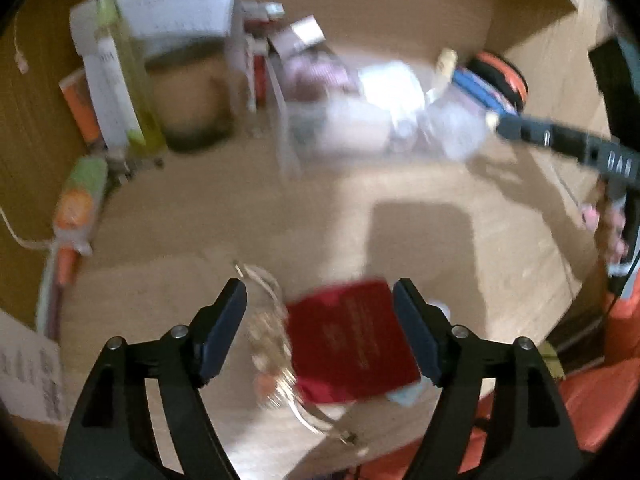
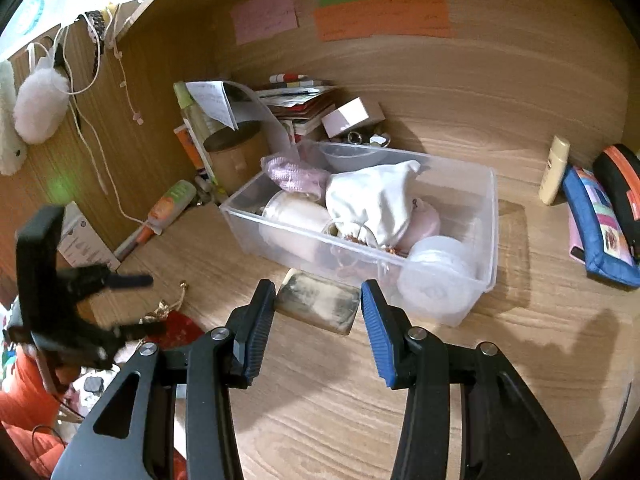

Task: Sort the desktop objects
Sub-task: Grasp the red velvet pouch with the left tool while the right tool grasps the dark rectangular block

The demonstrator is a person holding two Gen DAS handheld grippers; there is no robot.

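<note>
In the left wrist view, which is blurred, a flat red pouch (image 1: 352, 340) with a gold cord (image 1: 268, 340) lies on the wooden desk. My left gripper (image 1: 319, 292) hangs over it, open, its pads either side of the pouch and not pressing it. The right wrist view shows my right gripper (image 2: 318, 312) open and empty above the desk. Just beyond its fingertips a flat, worn cream-and-grey piece (image 2: 316, 300) lies in front of a clear plastic bin (image 2: 490, 216). The bin holds a white cloth bag (image 2: 372, 196), pink items and a clear lidded tub (image 2: 436, 276). The left gripper (image 2: 136, 304) and the red pouch (image 2: 176, 328) show at the left.
A brown canister (image 2: 236, 156), stacked books (image 2: 300, 104) and a white box (image 2: 348, 114) stand behind the bin. A cream bottle (image 2: 554, 170) and colourful pencil cases (image 2: 600, 220) lie at the right. A green-orange tube (image 2: 168, 204) and cables sit by the left wall.
</note>
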